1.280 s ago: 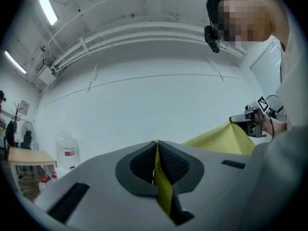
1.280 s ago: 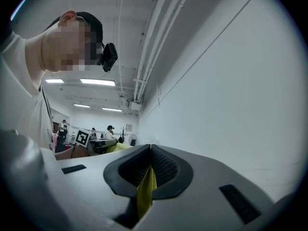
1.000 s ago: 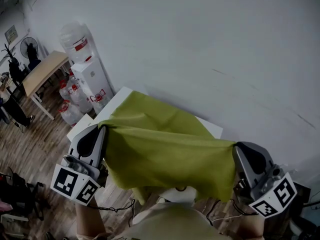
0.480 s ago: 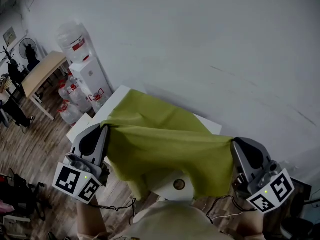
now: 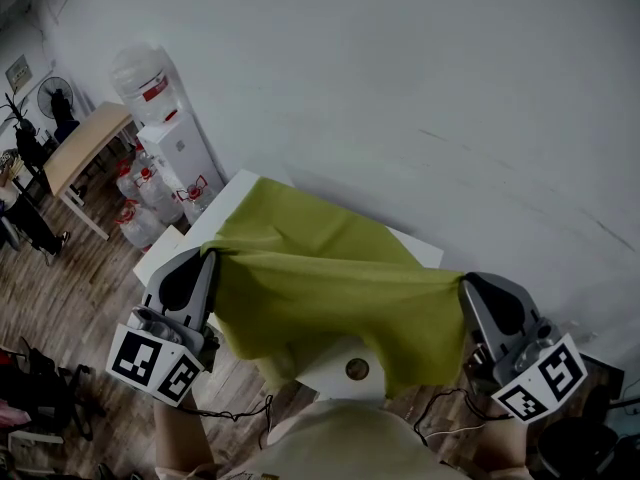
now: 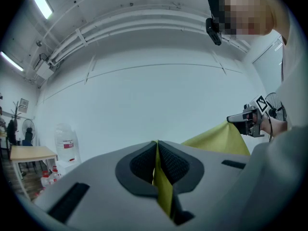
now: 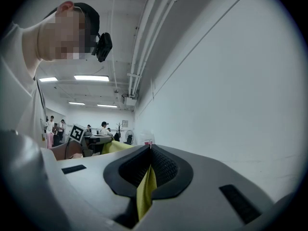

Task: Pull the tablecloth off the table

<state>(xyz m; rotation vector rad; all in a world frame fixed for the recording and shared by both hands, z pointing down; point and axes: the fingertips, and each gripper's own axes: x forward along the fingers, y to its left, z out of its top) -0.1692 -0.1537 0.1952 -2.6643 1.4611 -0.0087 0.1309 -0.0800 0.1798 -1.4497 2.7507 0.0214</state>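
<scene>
An olive-green tablecloth hangs stretched between my two grippers, its far part still draped over the small white table. My left gripper is shut on the cloth's near left corner, and the cloth shows pinched between its dark pads. My right gripper is shut on the near right corner, with a green fold caught between its pads. The lifted edge sags between them, and a bare bit of table shows below it.
A white wall runs behind the table. A water dispenser with spare bottles stands at the left, beside a wooden table. Wood floor and cables lie near the person's feet. People stand far off in the right gripper view.
The near edge of the cloth has come up and back a little, baring more of the table's near end. Both grippers kept their hold and shifted only slightly.
</scene>
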